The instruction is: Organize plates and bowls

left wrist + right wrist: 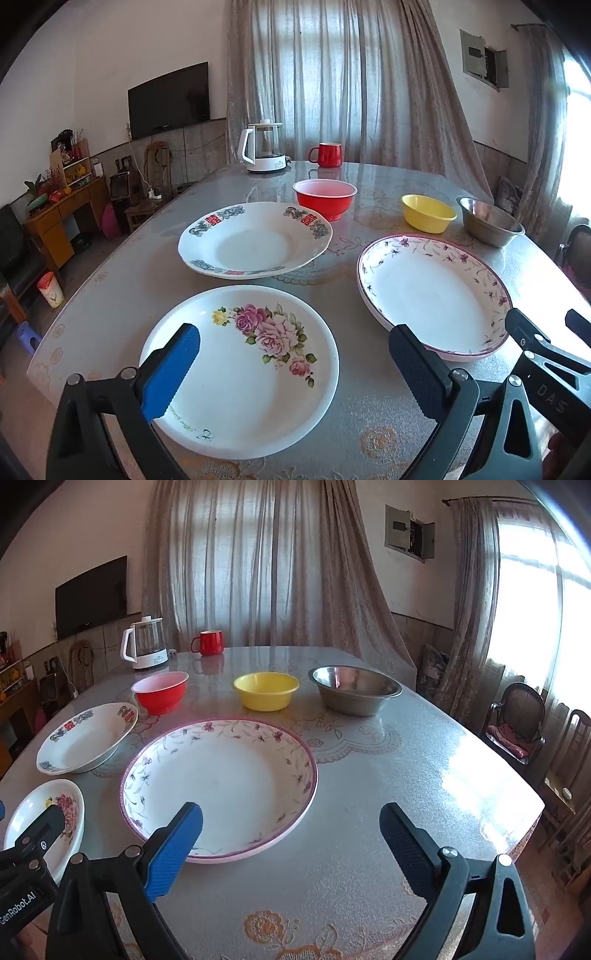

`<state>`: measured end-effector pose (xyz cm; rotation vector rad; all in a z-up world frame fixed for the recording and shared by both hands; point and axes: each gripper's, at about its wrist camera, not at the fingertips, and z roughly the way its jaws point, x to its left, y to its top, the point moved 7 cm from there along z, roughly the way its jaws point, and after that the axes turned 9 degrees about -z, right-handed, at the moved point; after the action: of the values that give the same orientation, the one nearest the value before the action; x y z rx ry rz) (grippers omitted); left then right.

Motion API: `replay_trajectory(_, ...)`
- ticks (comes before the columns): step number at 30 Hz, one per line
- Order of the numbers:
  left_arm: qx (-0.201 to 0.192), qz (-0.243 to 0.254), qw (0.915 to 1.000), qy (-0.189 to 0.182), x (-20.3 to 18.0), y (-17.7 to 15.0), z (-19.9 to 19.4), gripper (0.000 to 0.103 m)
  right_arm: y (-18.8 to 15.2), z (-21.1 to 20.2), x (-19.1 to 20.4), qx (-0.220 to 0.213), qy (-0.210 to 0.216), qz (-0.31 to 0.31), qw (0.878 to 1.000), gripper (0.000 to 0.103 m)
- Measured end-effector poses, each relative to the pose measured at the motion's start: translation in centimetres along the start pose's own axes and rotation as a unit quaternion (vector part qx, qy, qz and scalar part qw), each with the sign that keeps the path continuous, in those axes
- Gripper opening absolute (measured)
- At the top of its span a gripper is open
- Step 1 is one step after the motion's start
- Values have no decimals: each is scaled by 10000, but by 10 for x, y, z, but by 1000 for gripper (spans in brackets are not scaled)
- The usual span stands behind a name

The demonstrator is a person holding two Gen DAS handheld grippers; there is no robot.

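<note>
Three plates lie on the table: a rose-printed plate (pixel 240 373) nearest the left gripper, a plate with red characters on its rim (pixel 255 240) behind it, and a big purple-rimmed plate (pixel 432 295) (pixel 218 786) to the right. Behind them stand a red bowl (pixel 325 197) (pixel 160 691), a yellow bowl (pixel 428 213) (pixel 266 690) and a steel bowl (pixel 489 220) (pixel 356 689). My left gripper (pixel 295 358) hangs open above the rose plate, holding nothing. My right gripper (pixel 291 838) is open too, over the purple-rimmed plate's near edge and bare tabletop.
A white kettle (pixel 262 149) and a red mug (pixel 327 154) stand at the table's far end. The table (pixel 424 775) carries a patterned glossy cover. Chairs (pixel 517 731) sit at the right, a cabinet and television at the left wall.
</note>
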<state>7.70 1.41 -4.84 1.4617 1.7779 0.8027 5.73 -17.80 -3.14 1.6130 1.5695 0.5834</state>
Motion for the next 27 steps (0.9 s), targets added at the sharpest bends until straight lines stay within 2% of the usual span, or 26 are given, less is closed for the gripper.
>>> replay_trajectory(12, 63, 15, 9999, -91, -4, -2, 2, 103, -4, 6, 4, 125, 200, 10, 9997, 98)
replay_trajectory(27, 86, 12, 9999, -115, -5, -3, 3, 103, -2, 7, 6, 142, 169, -110, 9997, 98)
